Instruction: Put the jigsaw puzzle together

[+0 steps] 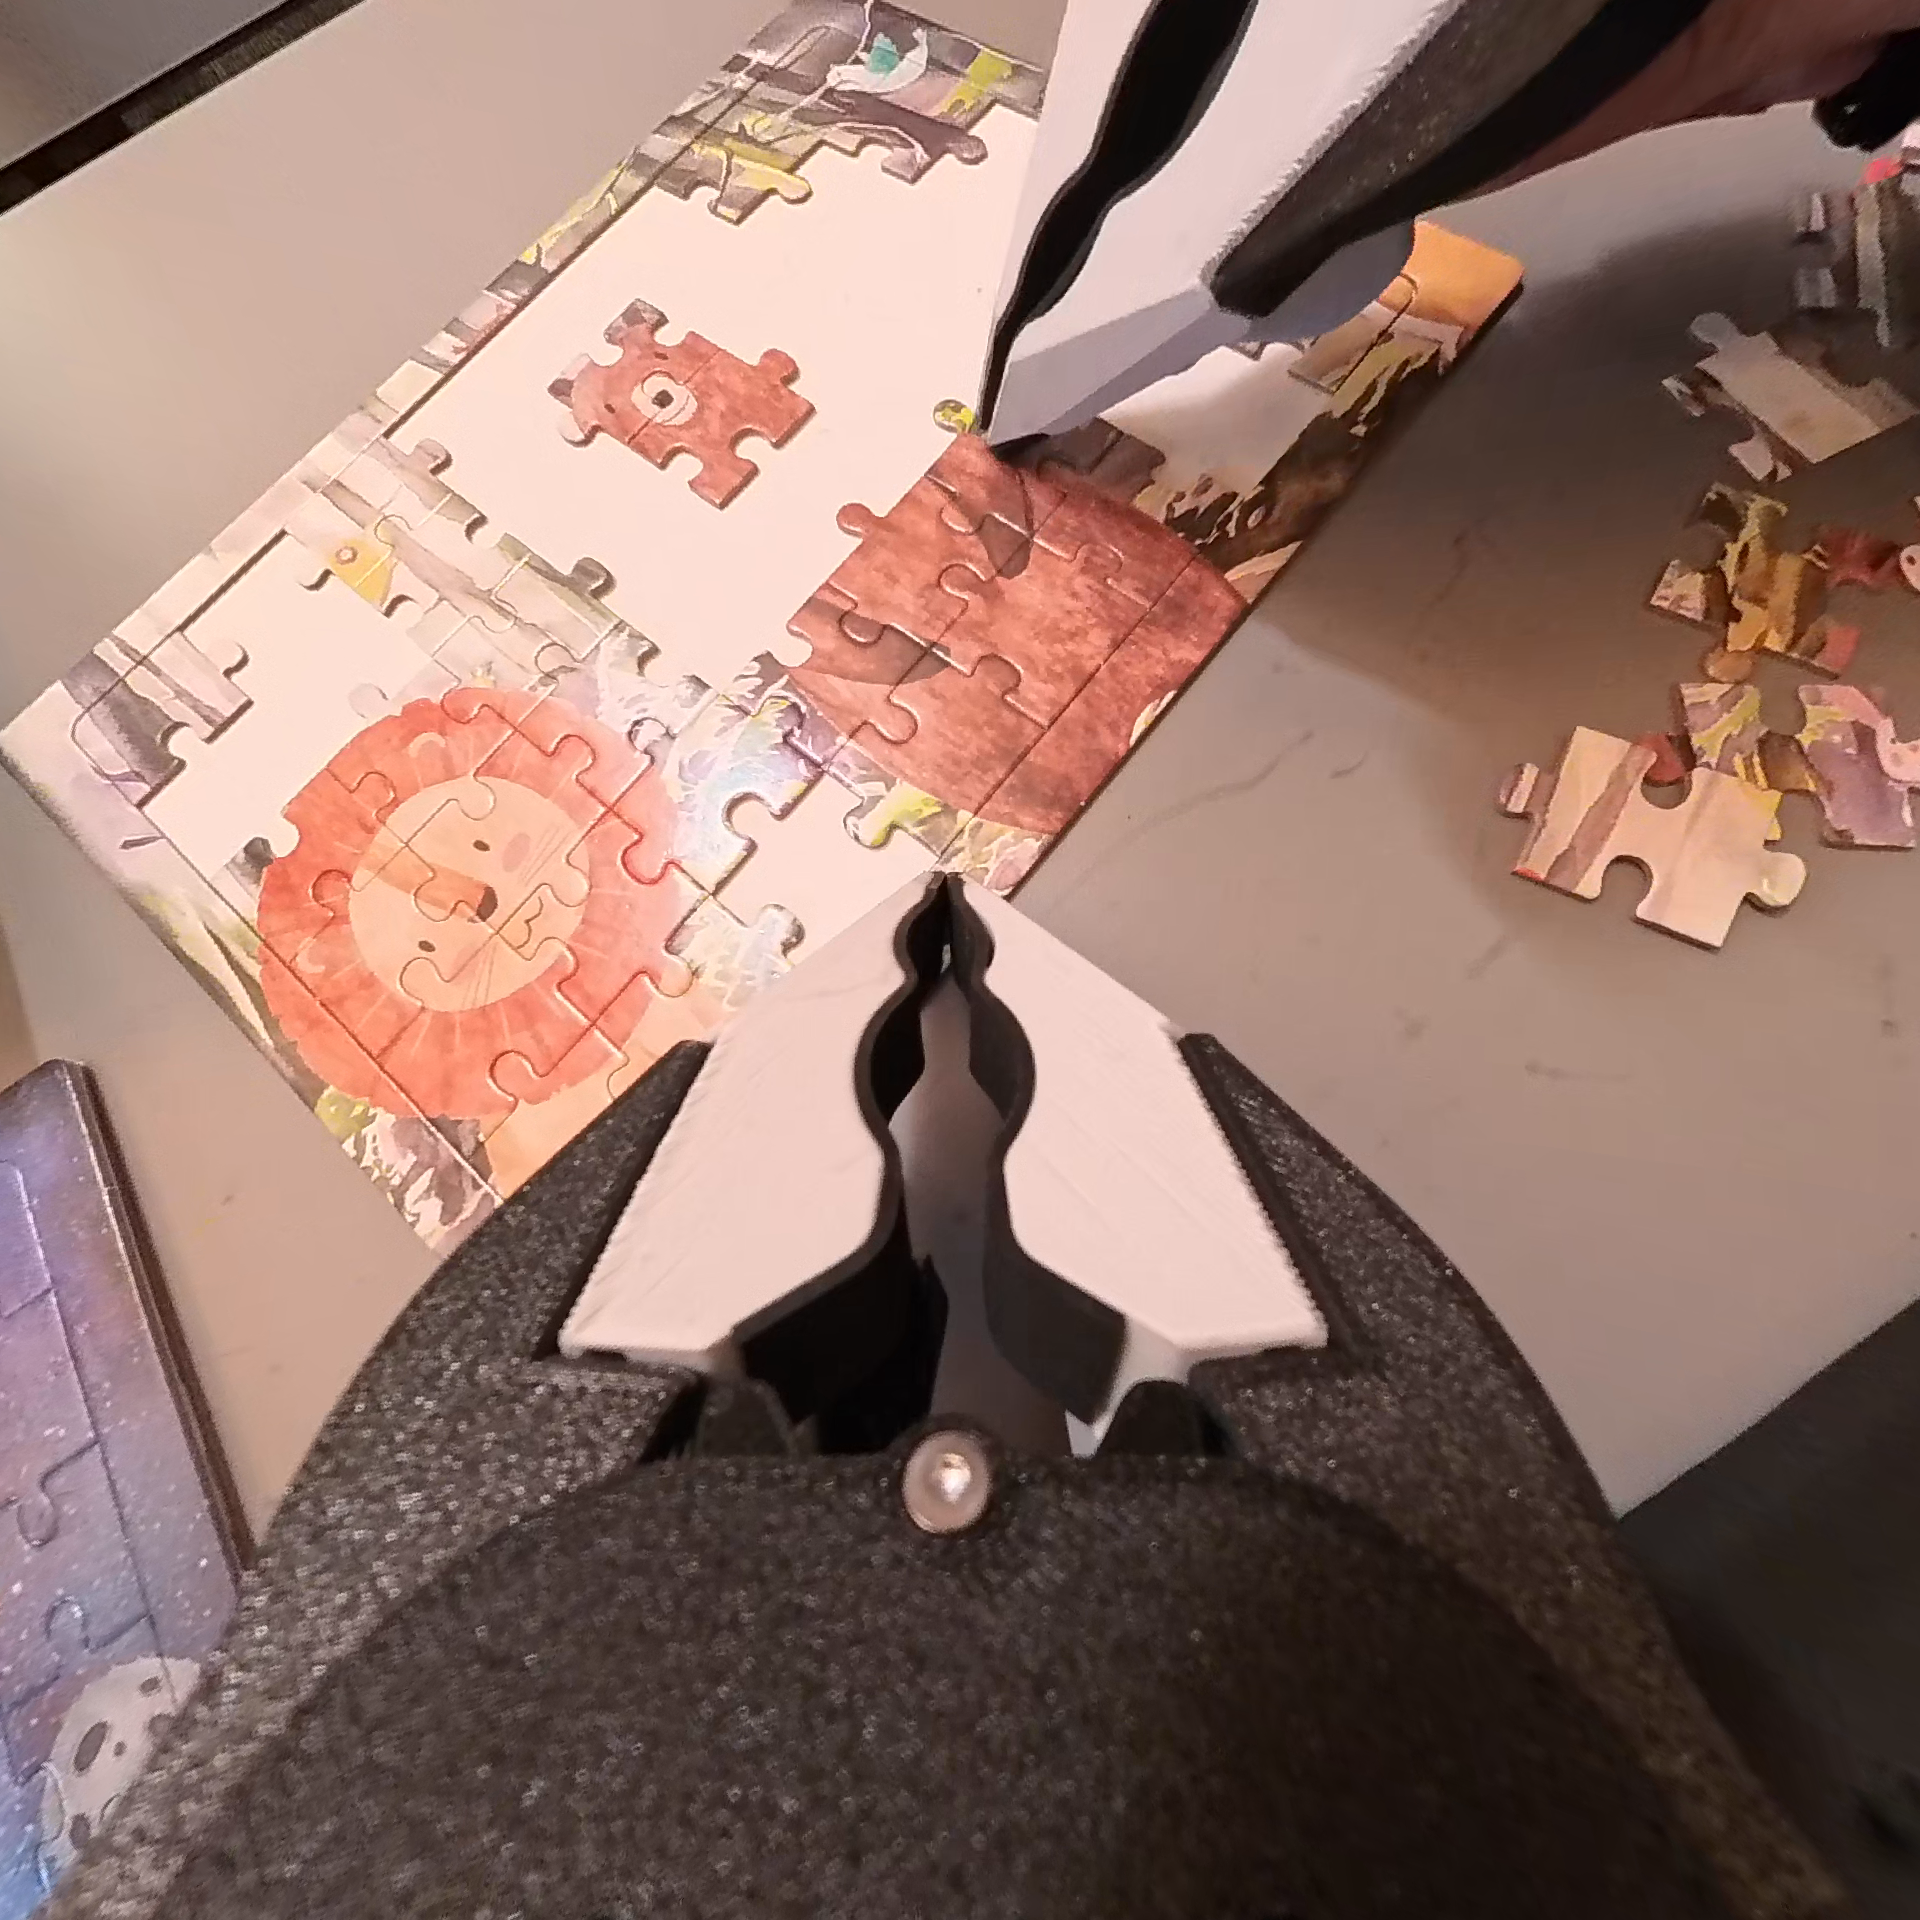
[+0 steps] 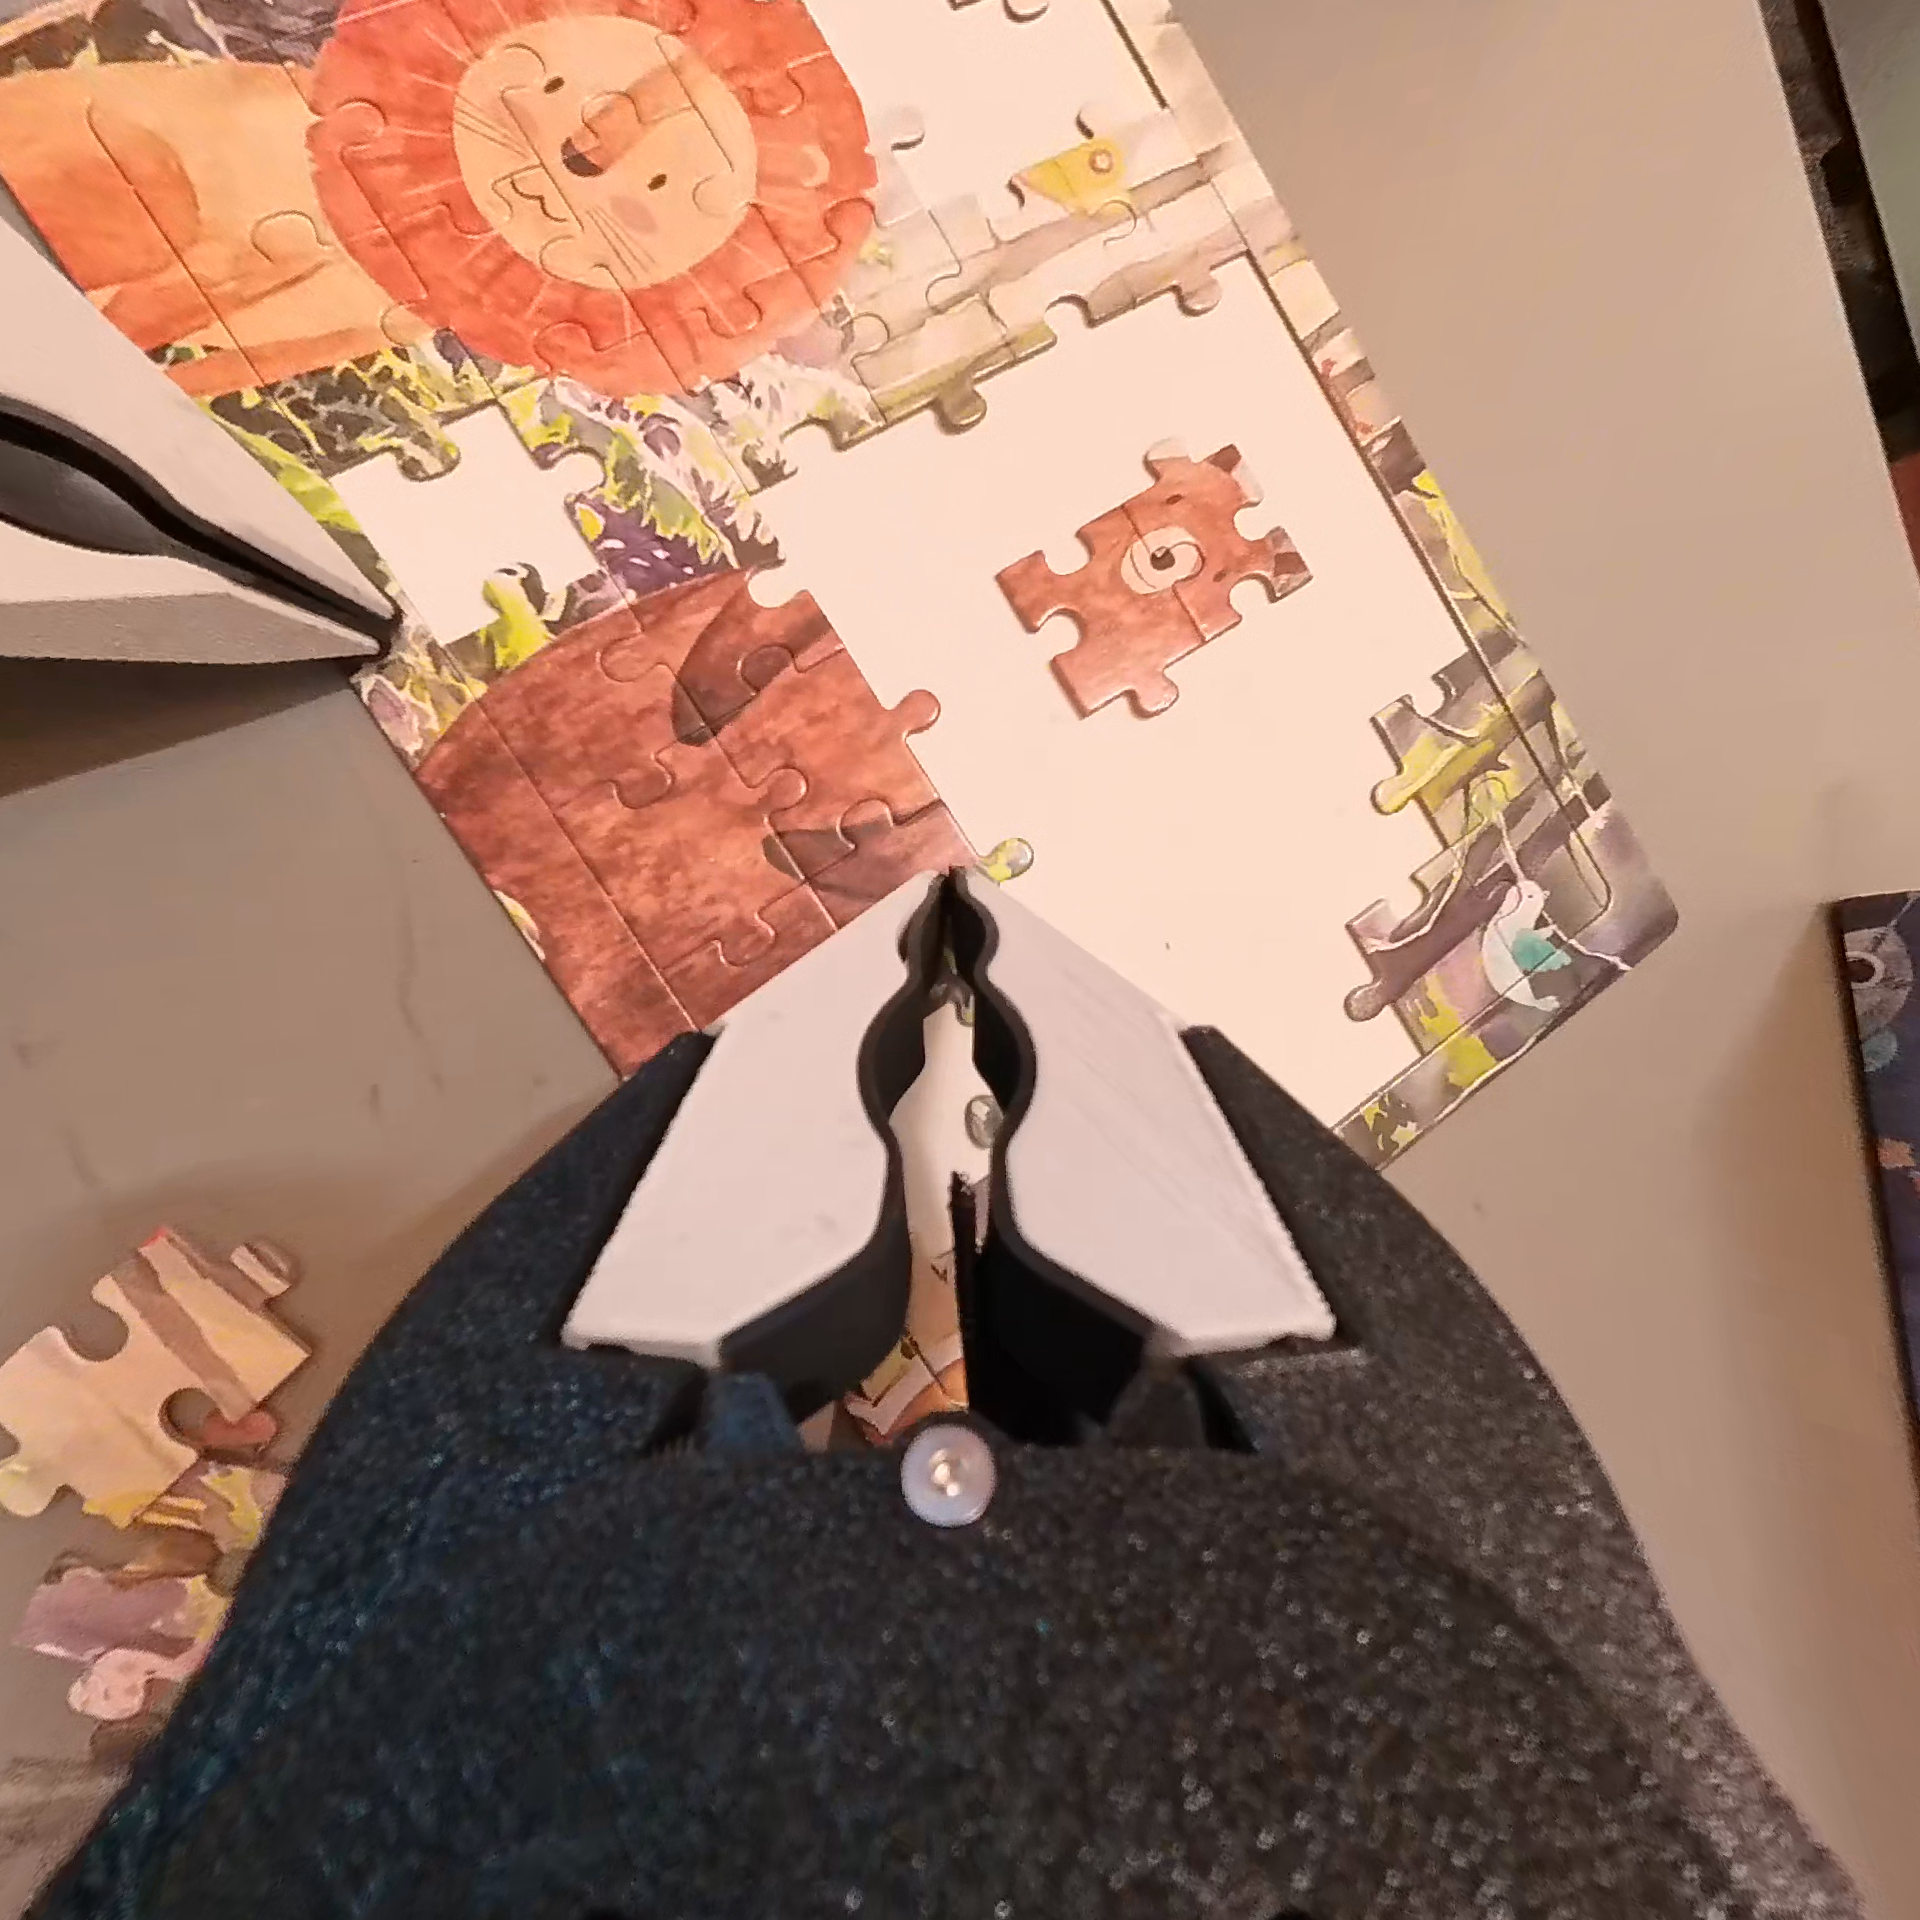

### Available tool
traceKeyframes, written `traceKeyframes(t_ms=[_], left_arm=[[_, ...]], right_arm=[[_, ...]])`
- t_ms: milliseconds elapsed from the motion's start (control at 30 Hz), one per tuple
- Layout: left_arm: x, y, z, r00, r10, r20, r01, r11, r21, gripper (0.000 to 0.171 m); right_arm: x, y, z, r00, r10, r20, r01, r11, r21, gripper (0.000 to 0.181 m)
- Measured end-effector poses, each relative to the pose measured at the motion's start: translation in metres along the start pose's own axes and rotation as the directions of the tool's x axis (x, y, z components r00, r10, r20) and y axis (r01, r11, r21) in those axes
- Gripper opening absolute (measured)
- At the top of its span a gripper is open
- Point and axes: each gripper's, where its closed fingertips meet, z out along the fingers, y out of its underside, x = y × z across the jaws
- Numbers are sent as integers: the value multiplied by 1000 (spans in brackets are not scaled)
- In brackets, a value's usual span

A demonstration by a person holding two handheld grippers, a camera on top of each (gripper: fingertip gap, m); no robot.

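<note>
Right claw (image 2: 951, 883) pinched together, empty, pressing a brown piece (image 2: 831, 831) flat into the puzzle (image 1: 582, 312). Left claw (image 1: 943, 883) likewise together, idle. Next I need a loose piece (image 1: 1652, 842).

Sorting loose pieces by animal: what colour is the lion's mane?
Orange-red, around a pale cream face; the lion shows best in the right wrist view.

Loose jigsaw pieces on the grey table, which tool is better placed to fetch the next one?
Probably the right tool: the loose cardboard jigsaw pieces lie on its side, while the left tool sits at the puzzle board's near edge.
</note>
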Motion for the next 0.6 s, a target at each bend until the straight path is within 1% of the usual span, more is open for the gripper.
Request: traceKeyframes(t_ms=[67,167,233,367,400,467,533,600], left_arm=[[0,0,0,1000,0,0,0,1000,0,0],[0,0,0,1000,0,0,0,1000,0,0],[0,0,0,1000,-1,-1,1,1000,0,0],[0,0,0,1000,-1,-1,1,1000,0,0],[0,0,0,1000,-1,-1,1,1000,0,0],[0,0,0,1000,0,-1,0,1000,0,0],[0,0,0,1000,0,0,0,1000,1,0],[0,0,0,1000,1,0,-1,1000,1,0]], right_arm=[[4,-3,-5,1000,-2,-16,2,1000,18,0],[15,-13,-20,996,84,-23,-82,991,103,0],[10,-18,-22,992,123,36,-127,983,135,0],[-7,3,-1,996,72,61,-73,997,8,1],[-7,0,-2,995,74,62,-76,997,31,0],[-5,1,-4,994,91,66,-92,996,14,0],[3,-3,-11,993,111,43,-113,992,52,0],[6,-7,-19,988,147,53,-152,984,90,0]])
